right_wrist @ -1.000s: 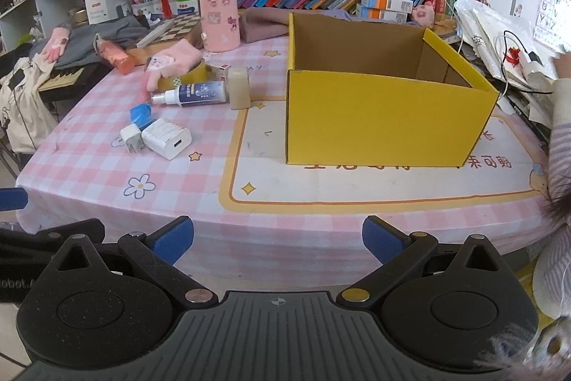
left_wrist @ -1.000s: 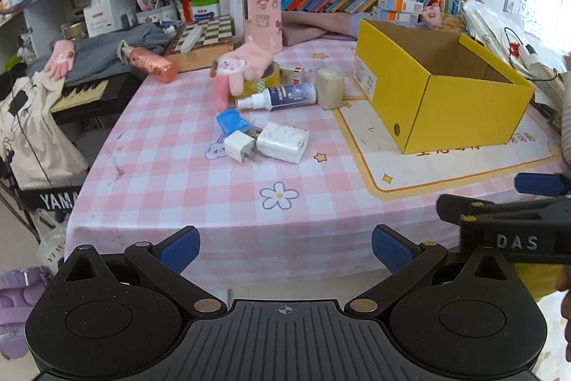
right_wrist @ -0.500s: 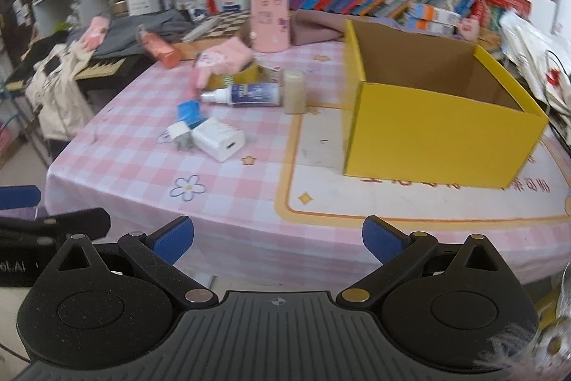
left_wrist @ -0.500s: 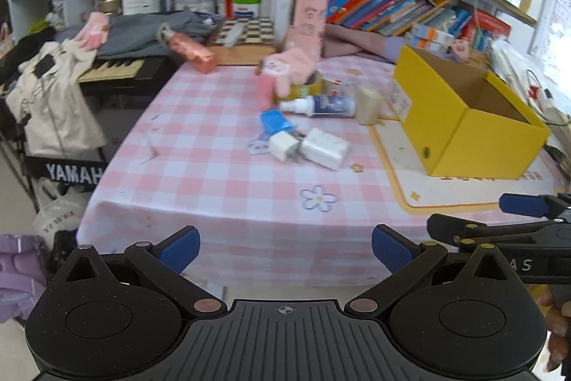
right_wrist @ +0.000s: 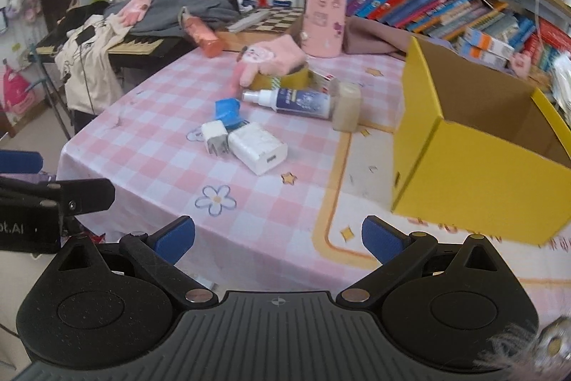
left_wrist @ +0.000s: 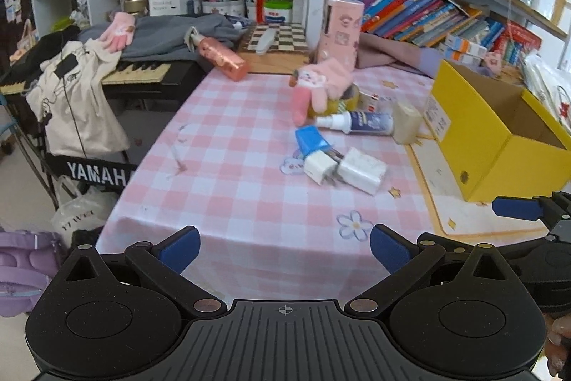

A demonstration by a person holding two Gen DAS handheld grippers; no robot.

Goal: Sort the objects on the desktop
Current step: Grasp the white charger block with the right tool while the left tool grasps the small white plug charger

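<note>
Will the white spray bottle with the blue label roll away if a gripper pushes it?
Probably, yes. The spray bottle is round and lies on its side on the checked tablecloth, so a sideways push would likely roll it. The beige roll looks to be against its base and may stop it that way. Its smooth plastic may also slip in a loose grip.

**Layout of objects on the table**

Centre frame: two chargers, the small charger (right_wrist: 214, 137) touching the left side of the large charger (right_wrist: 257, 147). Behind them lies a clip (right_wrist: 226, 111); further back a spray bottle (right_wrist: 291, 99) lies on its side, beside a tape roll (right_wrist: 282, 79) under a glove (right_wrist: 273, 58). The open box (right_wrist: 474, 145) stands at right; a cylindrical container (right_wrist: 325, 20) stands upright behind.
</note>
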